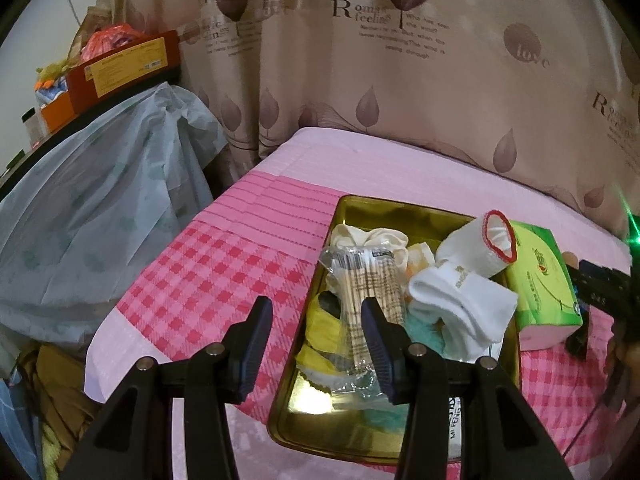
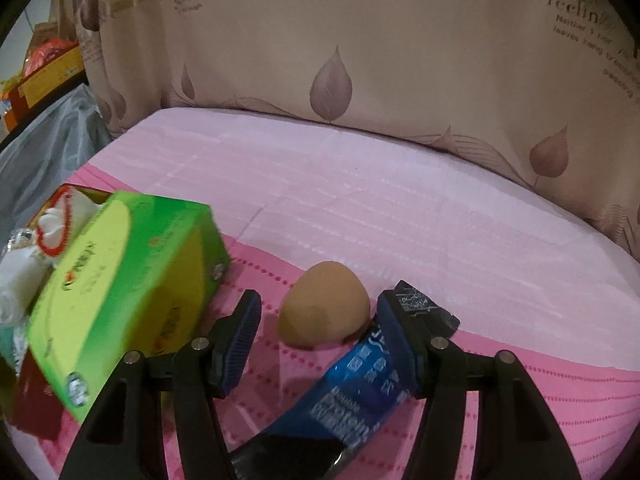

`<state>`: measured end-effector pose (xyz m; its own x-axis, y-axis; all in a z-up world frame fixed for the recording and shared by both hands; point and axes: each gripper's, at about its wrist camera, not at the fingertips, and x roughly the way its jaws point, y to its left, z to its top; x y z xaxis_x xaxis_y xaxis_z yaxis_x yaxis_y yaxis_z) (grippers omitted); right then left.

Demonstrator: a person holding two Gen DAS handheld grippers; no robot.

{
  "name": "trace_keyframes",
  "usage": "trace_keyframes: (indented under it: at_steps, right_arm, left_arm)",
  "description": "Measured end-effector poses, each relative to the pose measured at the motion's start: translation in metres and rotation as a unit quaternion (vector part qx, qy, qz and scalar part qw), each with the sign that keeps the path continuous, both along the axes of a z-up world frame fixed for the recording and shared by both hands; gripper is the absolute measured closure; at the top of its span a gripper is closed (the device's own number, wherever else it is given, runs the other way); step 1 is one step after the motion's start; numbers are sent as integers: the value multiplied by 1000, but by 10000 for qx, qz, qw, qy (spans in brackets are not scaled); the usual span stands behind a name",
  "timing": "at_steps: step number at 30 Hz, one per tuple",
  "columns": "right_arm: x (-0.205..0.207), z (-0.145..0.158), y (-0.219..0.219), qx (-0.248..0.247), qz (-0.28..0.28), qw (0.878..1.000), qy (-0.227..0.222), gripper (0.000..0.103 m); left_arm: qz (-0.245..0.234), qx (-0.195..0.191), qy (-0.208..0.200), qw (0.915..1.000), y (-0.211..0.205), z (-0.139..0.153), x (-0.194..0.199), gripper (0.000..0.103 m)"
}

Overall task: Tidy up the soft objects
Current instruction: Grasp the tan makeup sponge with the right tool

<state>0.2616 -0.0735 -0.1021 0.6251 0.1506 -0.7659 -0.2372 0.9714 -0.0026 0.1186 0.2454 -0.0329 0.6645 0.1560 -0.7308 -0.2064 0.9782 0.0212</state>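
A gold metal tray (image 1: 360, 205) lies on the pink bed. It holds white socks (image 1: 460, 300), one with a red-trimmed cuff (image 1: 498, 240), a cream scrunchie (image 1: 368, 238), a clear pack of cotton swabs (image 1: 370, 292) and yellow and teal soft items. A green tissue pack (image 1: 542, 280) leans on the tray's right edge; it also shows in the right wrist view (image 2: 116, 284). My left gripper (image 1: 316, 332) is open over the tray's left edge. My right gripper (image 2: 316, 332) is open and empty, with a tan makeup sponge (image 2: 324, 310) between its fingers and a blue tube (image 2: 356, 392) under the right finger.
A pink checked sheet (image 1: 208, 280) covers the bed. A leaf-print curtain (image 1: 400, 80) hangs behind it. To the left a plastic-draped stand (image 1: 100, 200) carries boxes (image 1: 120, 64). The right gripper's body (image 1: 608, 292) shows at the right edge of the left wrist view.
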Motion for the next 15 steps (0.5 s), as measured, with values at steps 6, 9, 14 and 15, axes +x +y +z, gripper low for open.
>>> trace_keyframes:
  at_steps: [6,9,14,15]
  right_arm:
    - [9,-13,0,-103,-16,9999,32,50]
    - [5,-11,2,-132,13,9999,-48,57]
    - [-8,-3,0,-123,13,9997,-218,59]
    - [-9,-1,0,-107,-8,9997,-224,59]
  left_arm:
    - [-105,133,100,9998,-7,-5,3,56]
    - [-130,186,129,9997,-10,-7,5,56]
    - [-175,261,122,9994,-13,-7,4,56]
    - [-181,267,117,9994,-13,-7,4,56]
